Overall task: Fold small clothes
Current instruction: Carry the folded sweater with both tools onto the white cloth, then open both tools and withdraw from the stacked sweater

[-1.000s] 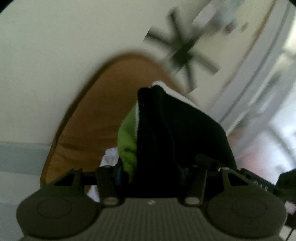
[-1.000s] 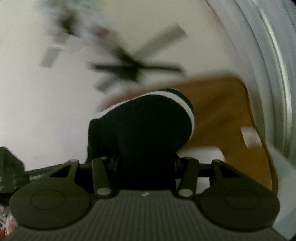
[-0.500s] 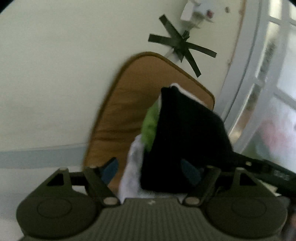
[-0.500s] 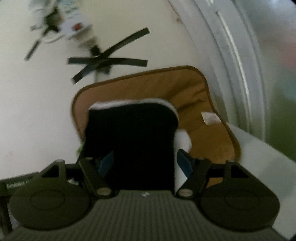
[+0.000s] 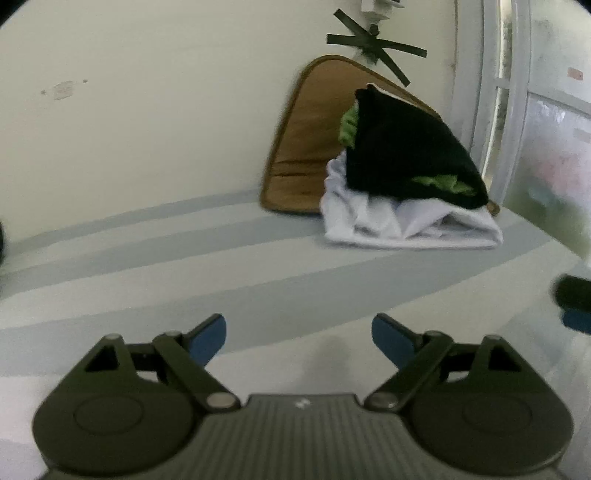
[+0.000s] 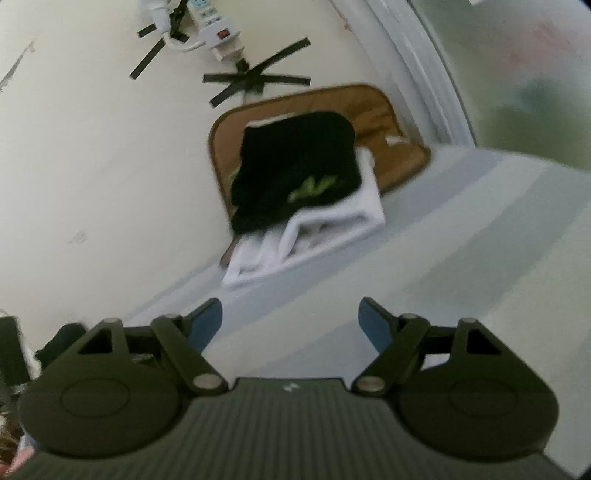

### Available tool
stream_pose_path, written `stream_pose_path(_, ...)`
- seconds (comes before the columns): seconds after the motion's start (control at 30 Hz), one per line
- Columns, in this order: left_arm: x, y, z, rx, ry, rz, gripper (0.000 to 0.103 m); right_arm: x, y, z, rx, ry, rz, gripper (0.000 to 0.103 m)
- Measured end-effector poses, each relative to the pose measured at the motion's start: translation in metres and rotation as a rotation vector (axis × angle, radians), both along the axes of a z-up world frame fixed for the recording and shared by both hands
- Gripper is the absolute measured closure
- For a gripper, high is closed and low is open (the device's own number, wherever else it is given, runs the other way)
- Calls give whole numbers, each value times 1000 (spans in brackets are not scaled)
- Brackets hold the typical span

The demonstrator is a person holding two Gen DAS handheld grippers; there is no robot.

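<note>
A folded black garment [image 5: 410,147] with green print lies on top of a stack, over a green piece [image 5: 349,127] and folded white clothes [image 5: 406,221]. The stack leans against a brown cushion [image 5: 306,147] at the wall. It shows in the right wrist view too, with the black garment [image 6: 295,166] on the white clothes [image 6: 317,236]. My left gripper [image 5: 298,334] is open and empty, well back from the stack. My right gripper [image 6: 290,323] is open and empty, also back from it.
The grey and white striped surface [image 5: 184,266] stretches between the grippers and the stack. A cream wall [image 5: 147,110] stands behind, with black tape [image 6: 255,79] and a power strip [image 6: 218,33] on it. A white window frame [image 5: 495,92] is at the right.
Both grippers let go of the black garment, opened, and pulled back from the stack. The black garment now rests on the stack against the cushion.
</note>
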State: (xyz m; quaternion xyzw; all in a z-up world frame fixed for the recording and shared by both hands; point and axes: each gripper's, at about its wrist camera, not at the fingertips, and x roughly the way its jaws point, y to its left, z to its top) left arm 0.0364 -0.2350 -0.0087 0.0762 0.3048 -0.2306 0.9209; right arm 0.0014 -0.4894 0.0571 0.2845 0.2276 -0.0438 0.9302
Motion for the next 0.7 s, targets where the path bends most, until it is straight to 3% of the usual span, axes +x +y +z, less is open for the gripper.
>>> stream_pose_path(0.1, -6, 10, 2, 4, -24, 9, 8, -38, 22, 8, 36, -20, 62, 18)
stream_pose_path(0.2, -11, 19, 1, -2, -38, 20, 6, -54, 48, 15, -81, -48, 98, 17)
stream_pose_path(0.27, -10, 20, 0, 4, -38, 27, 5, -49, 52, 17, -154, -71, 60, 17)
stream_pose_path(0.37, -9, 22, -2, 12, -35, 52, 4, -28, 39, 14, -157, -79, -10, 17)
stream_pose_path(0.5, -8, 23, -2, 22, -51, 84, 0, 5, 27, 4, -248, -49, -109, 17)
stream_pose_path(0.67, -13, 20, -4, 54, -67, 84, 0, 15, 17, -20, -192, 42, -151, 17)
stream_pose_path(0.7, -14, 20, -4, 57, -72, 85, 0, 14, 17, -19, -202, 26, -149, 16)
